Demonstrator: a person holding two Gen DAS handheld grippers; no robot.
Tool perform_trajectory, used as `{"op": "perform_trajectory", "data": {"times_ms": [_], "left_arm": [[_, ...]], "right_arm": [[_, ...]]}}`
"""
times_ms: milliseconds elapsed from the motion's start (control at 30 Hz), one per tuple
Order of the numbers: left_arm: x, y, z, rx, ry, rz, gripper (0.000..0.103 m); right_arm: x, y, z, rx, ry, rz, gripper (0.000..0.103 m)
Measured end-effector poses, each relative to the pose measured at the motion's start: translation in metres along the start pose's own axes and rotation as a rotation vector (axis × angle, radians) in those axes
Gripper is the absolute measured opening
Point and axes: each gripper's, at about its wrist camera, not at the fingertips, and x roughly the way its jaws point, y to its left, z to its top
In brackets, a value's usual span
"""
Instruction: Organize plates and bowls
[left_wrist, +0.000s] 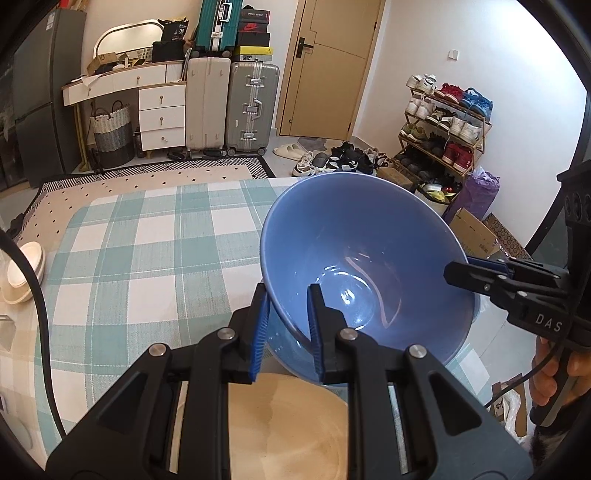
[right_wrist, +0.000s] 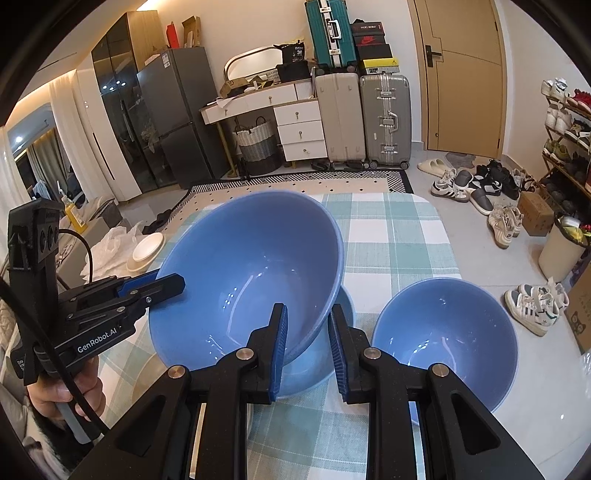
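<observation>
Right, surface first: your teal-and-white checked tablecloth covers the table, with a dotted beige rug on the floor past its far edge; grey and cream suitcases, a white drawer unit and a wooden door stand beyond that. Shoes litter the floor right of the cloth.

Far half of the cloth is bare. Off its left edge sit stacked white bowls.

You hold the large glossy blue bowl tilted, mouth toward you, above the cloth's near half. Your left gripper pinches its left rim, one pad inside, one outside; your right gripper pinches the right rim likewise. Just under it sits a second blue bowl, upright; whether they touch is unclear. A smaller blue bowl stands right of that, apart, empty. A round pale wooden plate lies nearest you.
</observation>
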Motion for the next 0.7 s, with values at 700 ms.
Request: {"op": "perform_trajectory", "data": {"times_ms": [700], "left_arm": [[0.063, 0.018, -0.017, 0.03, 0.061, 0.055, 0.017]], "right_arm": [[0.05, -0.015, -0.011, 0.008, 0.066, -0.006, 0.023]]}}
